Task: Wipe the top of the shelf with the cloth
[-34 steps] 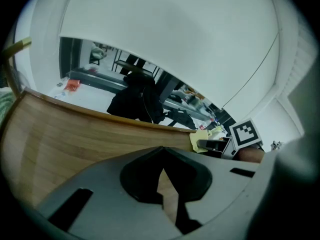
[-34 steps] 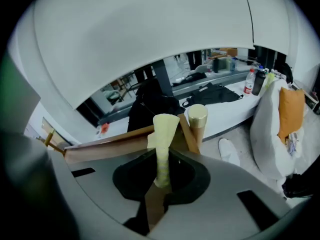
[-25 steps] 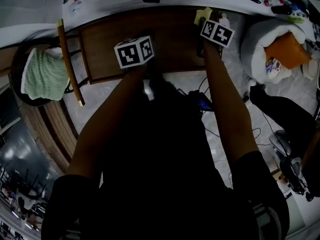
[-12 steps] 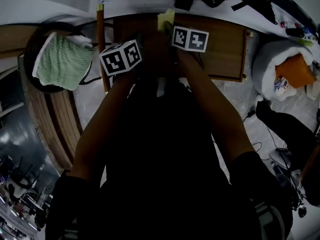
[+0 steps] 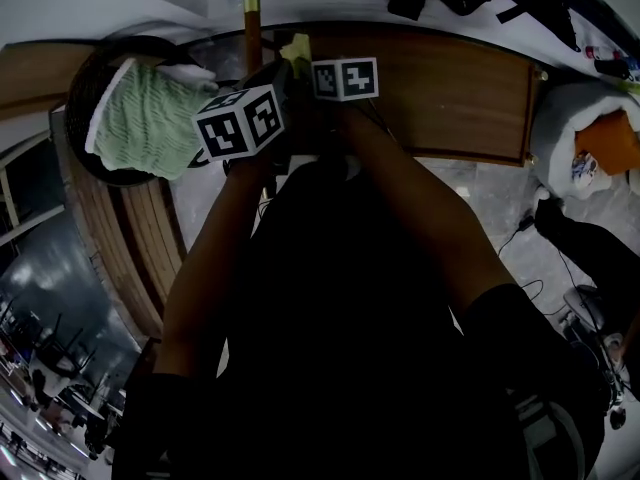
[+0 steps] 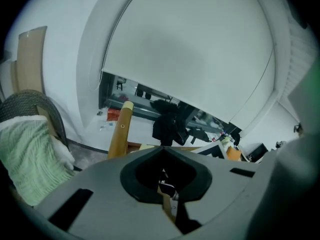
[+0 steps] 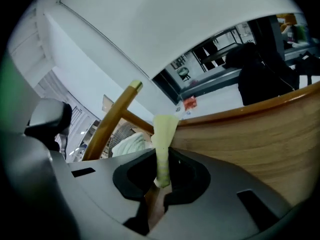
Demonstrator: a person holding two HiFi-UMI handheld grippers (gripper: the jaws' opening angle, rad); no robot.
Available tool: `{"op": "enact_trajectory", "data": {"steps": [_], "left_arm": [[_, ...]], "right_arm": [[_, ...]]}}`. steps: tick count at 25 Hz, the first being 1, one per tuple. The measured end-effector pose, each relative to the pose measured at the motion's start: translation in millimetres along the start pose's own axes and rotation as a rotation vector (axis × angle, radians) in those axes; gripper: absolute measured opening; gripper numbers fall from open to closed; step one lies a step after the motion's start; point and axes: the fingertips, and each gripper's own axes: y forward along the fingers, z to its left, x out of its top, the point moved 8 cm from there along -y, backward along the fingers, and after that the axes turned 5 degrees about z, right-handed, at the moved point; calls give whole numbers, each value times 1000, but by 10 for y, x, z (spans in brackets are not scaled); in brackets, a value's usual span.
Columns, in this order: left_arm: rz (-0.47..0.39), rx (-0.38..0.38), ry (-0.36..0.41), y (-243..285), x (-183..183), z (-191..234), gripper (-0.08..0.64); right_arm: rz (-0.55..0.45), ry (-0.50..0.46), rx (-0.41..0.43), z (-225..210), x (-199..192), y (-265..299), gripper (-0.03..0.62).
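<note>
While right gripper [image 7: 162, 160] jaws clamp narrow end of yellow cloth [image 7: 164, 131], strip rising beyond jaw tips, shelf top [image 7: 265, 134] right of them, slim grip may slip under wiping drag. Jaws of left gripper [image 6: 162, 150] closed, empty.

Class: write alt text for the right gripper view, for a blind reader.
The right gripper is shut on a pale yellow-green cloth that sticks up. The wooden shelf top lies at right, a slanted wooden pole at left.
</note>
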Motion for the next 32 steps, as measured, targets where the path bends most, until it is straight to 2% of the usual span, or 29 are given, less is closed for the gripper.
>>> {"op": "enact_trajectory", "data": {"steps": [3,7,15,24,32], "left_arm": [[28,-31,20,-45,-6,65,11],[53,-87,59,-59,-66,81,9],[69,-145,3,5,-177,131,9],[134,-164,8,285,-330,-204,9],[178,-141,-39,656,-483,-548,9]], "right_arm": [[35,-4,-7,21,-73,214,48],[72,-34,-59,-9,-141,368,48],[91,-102,-132,-45,-163,328,48],[76,-106,-208,-408,-179,-57,48],[97,-105,-223,-847,-203,-516,48]]}}
